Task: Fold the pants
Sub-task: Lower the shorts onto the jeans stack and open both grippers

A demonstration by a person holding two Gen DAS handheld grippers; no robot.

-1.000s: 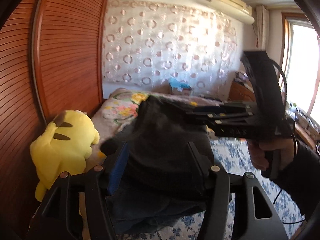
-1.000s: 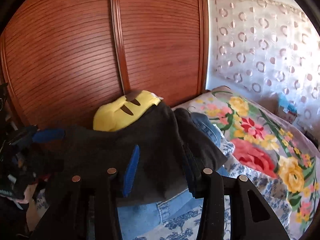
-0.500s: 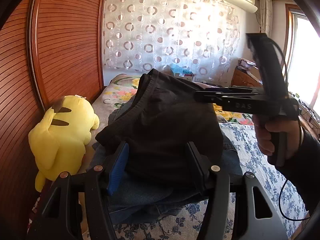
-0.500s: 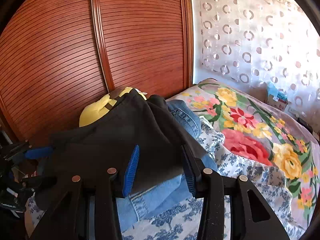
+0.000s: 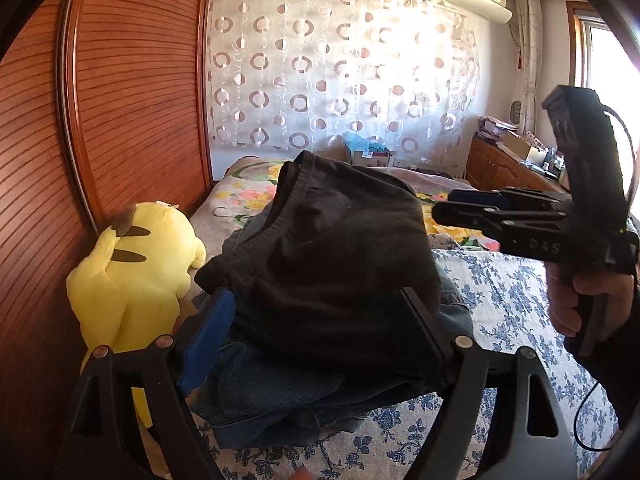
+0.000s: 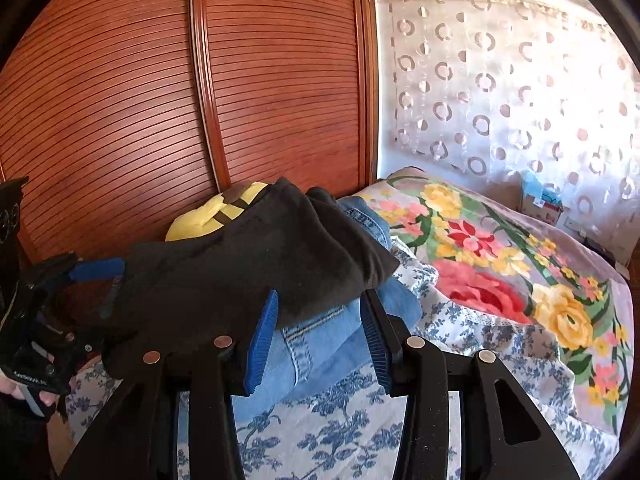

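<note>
Left and right wrist views of a bedroom folding scene. The black soft-knit folded pants (image 5: 336,264) lie on top of a folded blue denim garment (image 5: 280,396), both stacked on the bed with a blue-and-white floral sheet (image 5: 516,300). A yellow plush toy with black-tipped ears (image 5: 132,280) sits just beside the stack, against the reddish-brown slatted wooden wardrobe door (image 5: 136,92).

Left tongs (image 5: 320,320): spread wide, with the near edge of the black pants lying between the blue-padded finger and the black finger; no clamping is evident, and the cloth appears to rest on the denim. Right tongs (image 6: 316,328): likewise parted and holding nothing, with the corner of the black pants and the denim edge directly ahead between the finger pads.

Governing relation: the pants lie straight ahead of both tongs, which face the stack from two adjoining sides. In the left view the right tongs reach in from the right with their tips near the upper right edge of the bundle. The ribbed waistband (image 5: 288,192) points away from the left tongs, toward the curtain, so the long axis appears to run from the left tongs toward the far end of the bed. The left tongs seem nearer to the cloth's near edge, the right tongs to its side corner. The fold looks largely complete.
</note>
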